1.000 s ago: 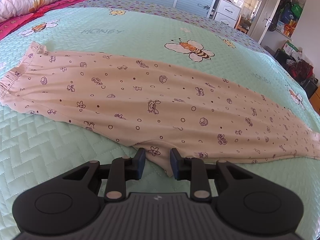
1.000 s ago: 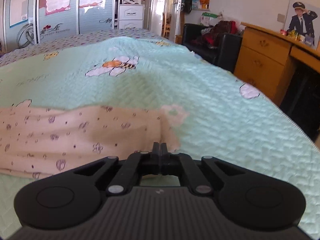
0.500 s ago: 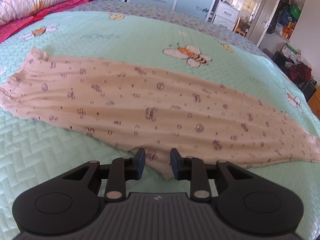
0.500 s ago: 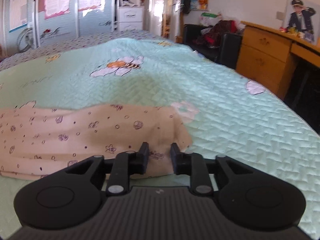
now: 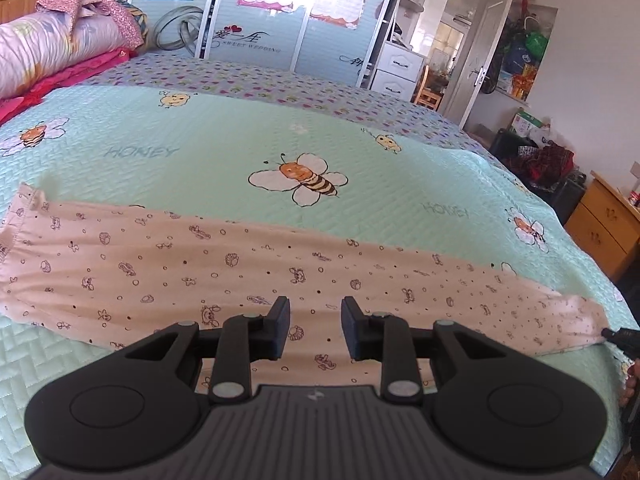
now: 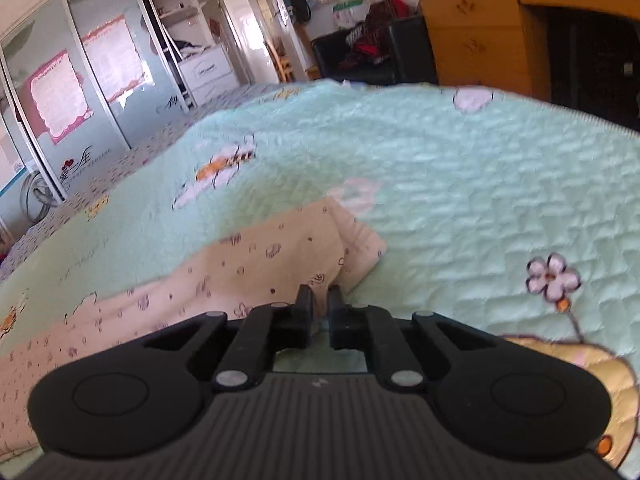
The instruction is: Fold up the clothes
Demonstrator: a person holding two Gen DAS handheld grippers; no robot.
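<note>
Pink printed trousers [image 5: 224, 272] lie flat across the mint bee bedspread [image 5: 200, 148], waistband at the left and leg hem [image 6: 352, 240] at the right. My left gripper [image 5: 314, 328] hovers open over the near edge at the crotch, with cloth below it but nothing pinched. My right gripper [image 6: 320, 304] is tilted and its jaws are closing on the leg hem, which runs in between them with only a narrow gap left. In the left wrist view the right gripper [image 5: 618, 336] shows at the hem, which is drawn to a point there.
Folded quilts and pillows [image 5: 52, 48] are stacked at the bed's head on the far left. Sliding wardrobe doors [image 5: 256, 20] stand beyond the bed. A wooden desk [image 6: 480, 28] and a black seat piled with clothes [image 6: 360, 52] flank the right side.
My left gripper has risen and tipped up, still open. My right gripper opened, moved onto the leg hem, rolled and narrowed around it.
</note>
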